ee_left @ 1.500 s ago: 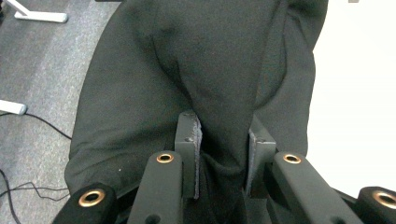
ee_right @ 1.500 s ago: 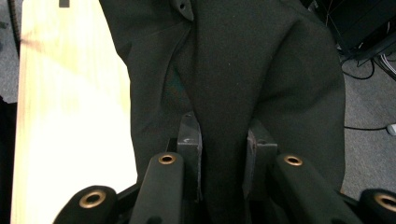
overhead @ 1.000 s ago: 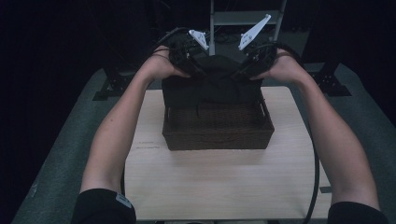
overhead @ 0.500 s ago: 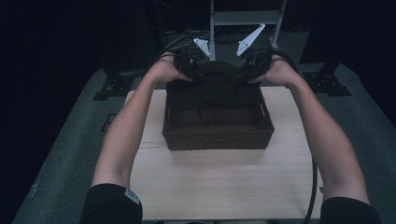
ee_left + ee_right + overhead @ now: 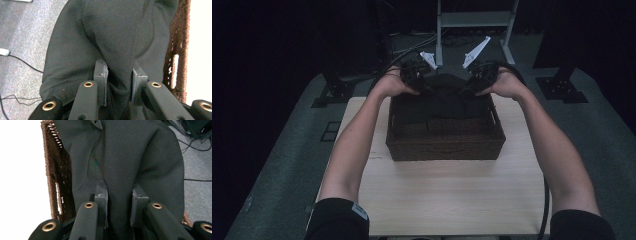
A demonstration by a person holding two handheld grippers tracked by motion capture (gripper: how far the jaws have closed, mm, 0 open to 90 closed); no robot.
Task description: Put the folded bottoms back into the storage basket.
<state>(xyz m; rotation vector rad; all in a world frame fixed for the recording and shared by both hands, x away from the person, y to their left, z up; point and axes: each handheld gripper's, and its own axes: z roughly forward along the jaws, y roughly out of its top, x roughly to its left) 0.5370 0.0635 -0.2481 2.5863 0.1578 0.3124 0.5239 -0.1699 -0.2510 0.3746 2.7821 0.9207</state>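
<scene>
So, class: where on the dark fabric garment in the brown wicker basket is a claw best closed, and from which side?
On a raised fold of the dark fabric garment at the far rim of the brown wicker basket, coming from above: there the cloth bunches into ridges thin enough to pinch.

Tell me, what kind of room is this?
Probably a recording lab or studio: black curtains around, cables on grey carpet, and a small wooden table with a wicker basket.

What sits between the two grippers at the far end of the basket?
In the high view, a bunched fold of the dark cloth spans from the left gripper to the right gripper, over the basket far rim.
</scene>
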